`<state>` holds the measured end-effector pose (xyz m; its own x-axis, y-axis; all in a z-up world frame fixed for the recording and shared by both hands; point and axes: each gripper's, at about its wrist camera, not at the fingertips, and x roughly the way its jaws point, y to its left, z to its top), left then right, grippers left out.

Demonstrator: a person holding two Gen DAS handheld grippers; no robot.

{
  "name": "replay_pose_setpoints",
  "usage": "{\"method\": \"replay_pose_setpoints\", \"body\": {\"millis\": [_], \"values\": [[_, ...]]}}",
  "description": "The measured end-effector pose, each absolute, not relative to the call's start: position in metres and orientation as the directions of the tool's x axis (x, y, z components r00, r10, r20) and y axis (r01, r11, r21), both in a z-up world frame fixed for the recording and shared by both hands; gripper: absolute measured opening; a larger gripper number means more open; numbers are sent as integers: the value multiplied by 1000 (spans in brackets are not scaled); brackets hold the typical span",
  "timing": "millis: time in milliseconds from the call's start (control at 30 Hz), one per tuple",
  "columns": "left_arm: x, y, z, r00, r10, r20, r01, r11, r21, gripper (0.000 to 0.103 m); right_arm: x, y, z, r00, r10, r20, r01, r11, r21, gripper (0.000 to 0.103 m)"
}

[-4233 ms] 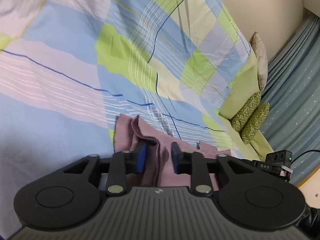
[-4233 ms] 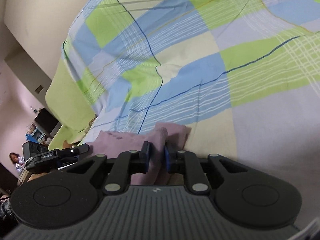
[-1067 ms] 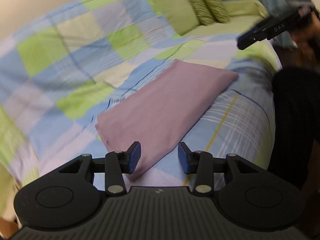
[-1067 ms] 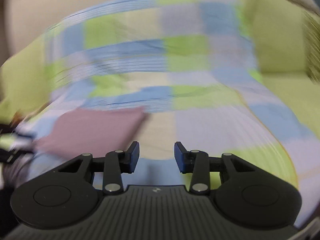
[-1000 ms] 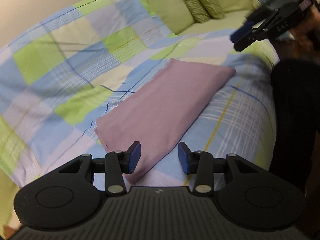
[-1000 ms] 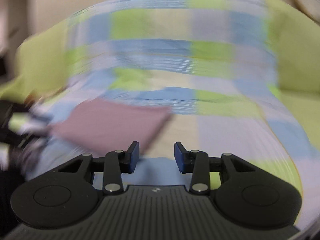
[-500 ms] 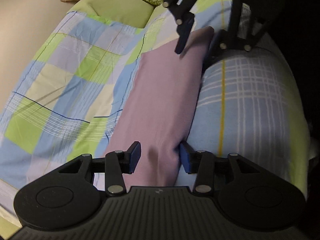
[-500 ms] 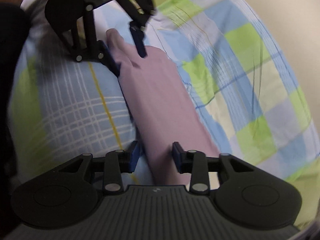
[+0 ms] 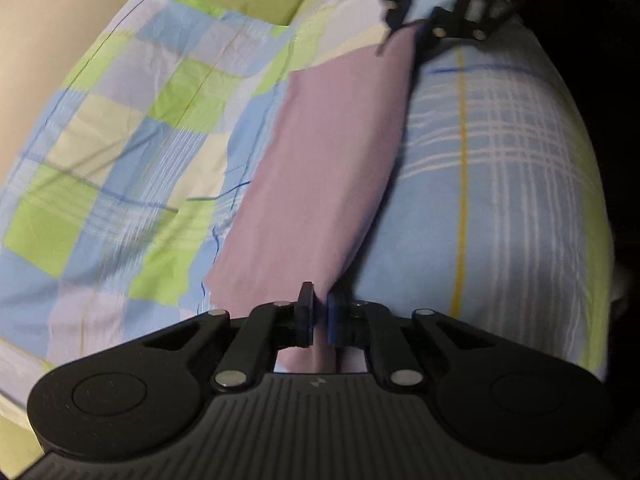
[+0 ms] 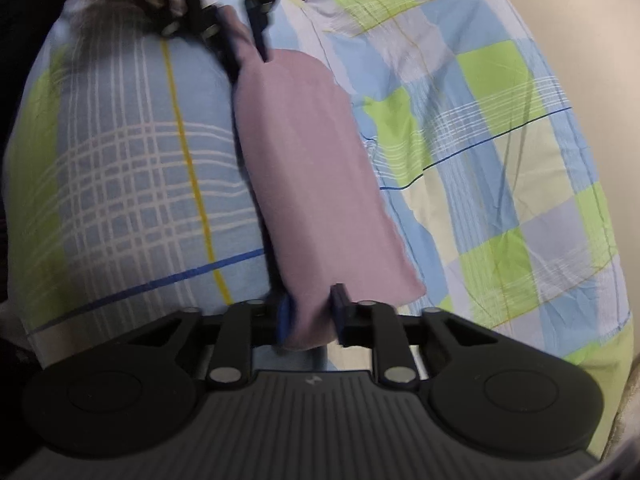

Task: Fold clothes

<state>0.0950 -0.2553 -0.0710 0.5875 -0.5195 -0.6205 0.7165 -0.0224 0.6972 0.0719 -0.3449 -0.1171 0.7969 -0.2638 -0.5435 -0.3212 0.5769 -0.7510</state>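
A pink garment (image 9: 320, 168), already folded into a long narrow strip, lies on the checked bedspread (image 9: 500, 184) close to the bed's rounded near edge and runs along it. The left gripper (image 9: 318, 316) has its fingers nearly together, pinching one short end of the strip at the corner nearest the bed's edge. At the opposite short end, the right gripper (image 10: 310, 316) is closing its fingers, and a thick bunch of the pink cloth sits between the blue pads, which look pressed into it. Each wrist view shows the other gripper at the far end of the strip, so the garment is held at both ends at once. The step in hand appears to be taking hold of the two ends for another fold. The next move likely calls for lifting one end and carrying it over to meet the other, halving the strip's length, while keeping the layers aligned so the earlier folds do not slip apart.
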Motion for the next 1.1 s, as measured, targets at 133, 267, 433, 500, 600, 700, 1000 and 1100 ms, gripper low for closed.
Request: {"method": "replay_pose_setpoints", "body": {"millis": [133,267,433,500,600,700,1000,1100], "values": [[57,-232,-57,597,-517,-613,713,-7,701,5,58,-340,-100,822,-237,-518,-301,591,-748,8],[35,-214,-81,594,-474,-649,752,41,658,4,33,-331,-112,796,-183,-577,-368,611,-701,9],[28,-180,-65,599,-466,-652,793,232,563,14,14,-337,-118,790,-162,-591,-363,652,-666,15],[32,-166,-55,606,-465,-645,793,291,536,14,3,-353,-106,789,-169,-590,-311,719,-621,16],[48,-161,-34,617,-482,-622,787,368,496,15,-12,-381,-92,796,-186,-576,-182,834,-521,16],[62,-183,-21,614,-527,-588,789,382,482,32,-16,-400,-79,820,-166,-549,-73,919,-387,16],[122,-265,-61,538,-554,-636,842,328,427,34,61,-401,-94,856,115,-505,-162,986,-51,16],[140,-255,-71,536,-542,-648,844,345,410,38,80,-418,-113,835,168,-523,-208,978,-18,16]]}}
